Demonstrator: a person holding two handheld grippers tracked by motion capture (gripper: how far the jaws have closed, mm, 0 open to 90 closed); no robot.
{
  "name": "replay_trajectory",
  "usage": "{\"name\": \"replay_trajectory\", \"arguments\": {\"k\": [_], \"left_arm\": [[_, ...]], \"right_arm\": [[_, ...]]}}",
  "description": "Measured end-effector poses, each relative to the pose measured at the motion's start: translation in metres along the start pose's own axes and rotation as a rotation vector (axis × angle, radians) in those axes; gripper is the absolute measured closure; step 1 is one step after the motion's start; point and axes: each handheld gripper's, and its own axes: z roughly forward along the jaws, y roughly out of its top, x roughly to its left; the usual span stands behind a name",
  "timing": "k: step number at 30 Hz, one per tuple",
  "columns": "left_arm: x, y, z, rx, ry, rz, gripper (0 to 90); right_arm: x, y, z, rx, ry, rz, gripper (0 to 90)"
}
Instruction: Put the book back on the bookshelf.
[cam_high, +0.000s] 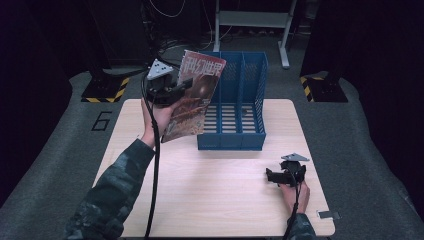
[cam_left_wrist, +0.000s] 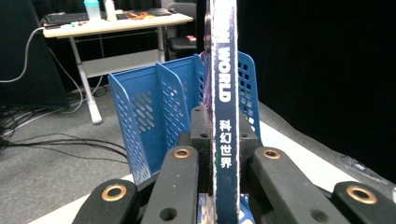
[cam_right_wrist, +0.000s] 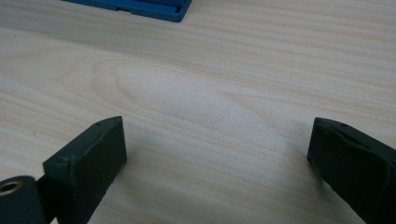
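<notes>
Blue plastic file rack is my landmark: it stands toward the far edge of the bench, three slots open on top. My left gripper has its fingers clenched on the magazine, which I hold in the air just left of the rack and above its leftmost slot, tilted, cover toward the camera. In the left gripper view the spine stands upright between the fingers, with the rack's dividers right behind it.

My worry is the entry. The magazine is limp and gripped near one edge only (a thin stack of paper, so it can sag), and its free lower corner may catch on the rack's left wall or a divider and buckle instead of sliding down. A push against that wall could also shove the light rack across the bench, since nothing holds it. If the paper slips in the grip, it fans open and drops beside the rack.

My right gripper rests on the bench well in front of the rack, fingers released, nothing between them; too far off to steady anything.
</notes>
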Motion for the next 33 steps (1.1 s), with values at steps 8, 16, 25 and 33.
{"name": "replay_trajectory", "arguments": {"k": [8, 16, 25, 33], "left_arm": [[0.002, 0.0, 0.013, -0.043, 0.045, -0.038, 84.2], [0.004, 0.001, 0.022, -0.052, 0.069, -0.053, 84.2], [0.01, -0.001, 0.033, -0.057, 0.096, -0.068, 84.2], [0.013, -0.001, 0.046, -0.068, 0.122, -0.081, 84.2]], "right_arm": [[0.0, 0.0, 0.0, 0.002, 0.0, 0.004, 4.3], [0.001, 0.0, 0.0, 0.0, -0.002, 0.009, 4.4], [0.0, 0.0, 0.0, -0.001, -0.002, 0.003, 4.5], [0.0, 0.0, 0.0, -0.002, -0.002, 0.004, 4.4]]}}
